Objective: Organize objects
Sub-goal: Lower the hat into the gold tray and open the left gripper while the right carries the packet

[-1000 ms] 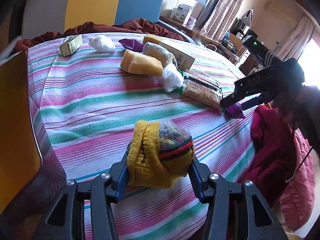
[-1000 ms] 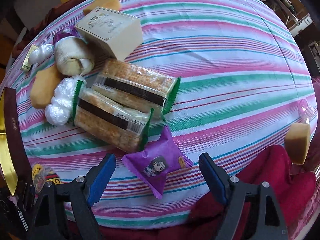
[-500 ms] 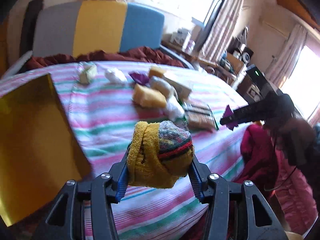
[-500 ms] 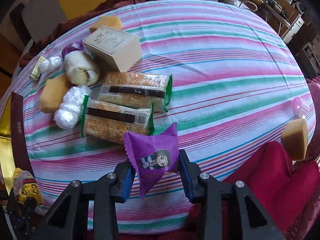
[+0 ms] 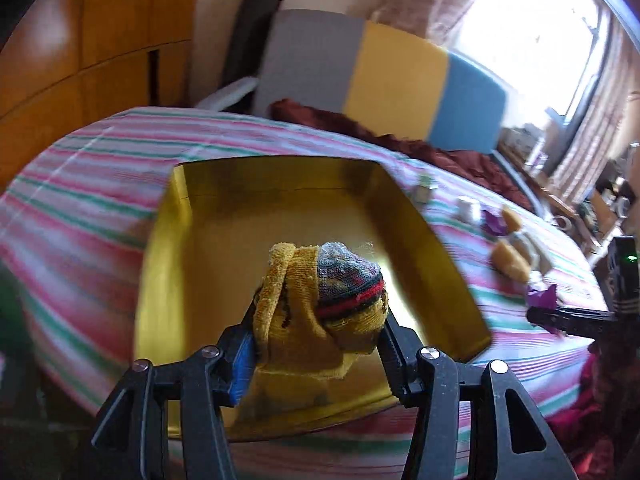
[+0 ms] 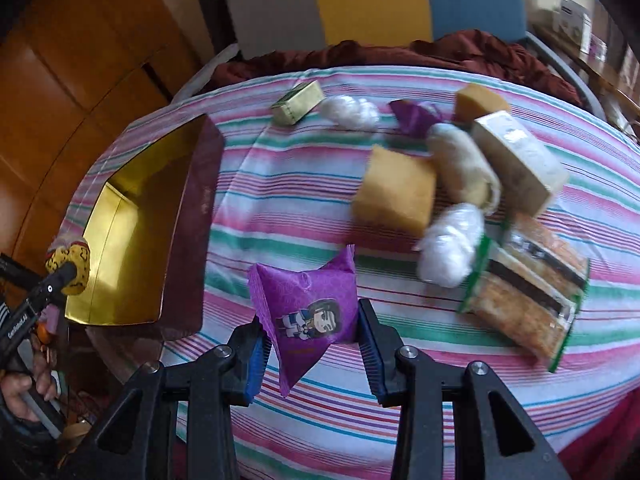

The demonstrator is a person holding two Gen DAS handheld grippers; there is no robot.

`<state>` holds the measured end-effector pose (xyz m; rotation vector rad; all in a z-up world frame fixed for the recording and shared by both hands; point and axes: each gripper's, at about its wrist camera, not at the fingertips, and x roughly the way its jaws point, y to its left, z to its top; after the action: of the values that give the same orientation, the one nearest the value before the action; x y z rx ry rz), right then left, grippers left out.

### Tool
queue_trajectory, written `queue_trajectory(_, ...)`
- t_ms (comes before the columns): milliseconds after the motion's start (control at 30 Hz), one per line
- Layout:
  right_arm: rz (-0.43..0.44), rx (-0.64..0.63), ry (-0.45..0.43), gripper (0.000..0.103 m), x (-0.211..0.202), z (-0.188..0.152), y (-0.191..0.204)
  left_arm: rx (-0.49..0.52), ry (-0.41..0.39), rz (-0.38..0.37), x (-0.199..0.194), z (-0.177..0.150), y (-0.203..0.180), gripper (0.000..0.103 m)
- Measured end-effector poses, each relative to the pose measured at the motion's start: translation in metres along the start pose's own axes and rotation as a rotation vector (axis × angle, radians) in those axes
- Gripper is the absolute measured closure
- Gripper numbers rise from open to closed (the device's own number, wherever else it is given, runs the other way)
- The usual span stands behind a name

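Observation:
My left gripper (image 5: 318,332) is shut on a rolled yellow sock (image 5: 320,304) with grey, red and green stripes, held over the near part of an open gold-lined box (image 5: 224,240). My right gripper (image 6: 310,334) is shut on a purple snack packet (image 6: 310,312) with a cartoon figure, lifted above the striped tablecloth (image 6: 280,176). In the right wrist view the gold box (image 6: 132,240) lies at the left with dark red outer walls, and the left gripper with the sock (image 6: 70,266) hangs at its near left corner.
On the cloth lie two yellow sponges (image 6: 394,194), two white plastic wads (image 6: 450,246), a cream roll (image 6: 464,170), a beige carton (image 6: 520,160), two cracker packs (image 6: 532,284), another purple packet (image 6: 414,118) and a small green box (image 6: 298,102). A striped headboard stands behind.
The right gripper shut on the purple packet, lifted it and swung left. The left gripper carried the sock left to above the gold box, which now fills its view.

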<state>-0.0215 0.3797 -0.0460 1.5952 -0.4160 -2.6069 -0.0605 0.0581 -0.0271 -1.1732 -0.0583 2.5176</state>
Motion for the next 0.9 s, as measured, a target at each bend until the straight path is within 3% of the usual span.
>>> queue_trajectory(300,-0.039,-0.167,0.028,0.063,0.045,-0.002,0.027,0.027,0.038,0.194,0.002,-0.02,0.031,0.044)
queue_trajectory(467,-0.01,-0.211,-0.004,0.063,0.05,-0.002,0.024,0.039,0.051,0.239,0.007,-0.025,0.033,0.037)
queue_trajectory(633,0.042,-0.191,-0.03,0.063,0.05,-0.002,0.014,0.05,0.018,0.315,0.004,-0.03,0.028,0.023)
queue_trajectory(900,0.029,-0.21,-0.038,0.063,0.048,-0.004,0.017,0.001,-0.032,0.367,-0.009,-0.031,0.033,0.022)
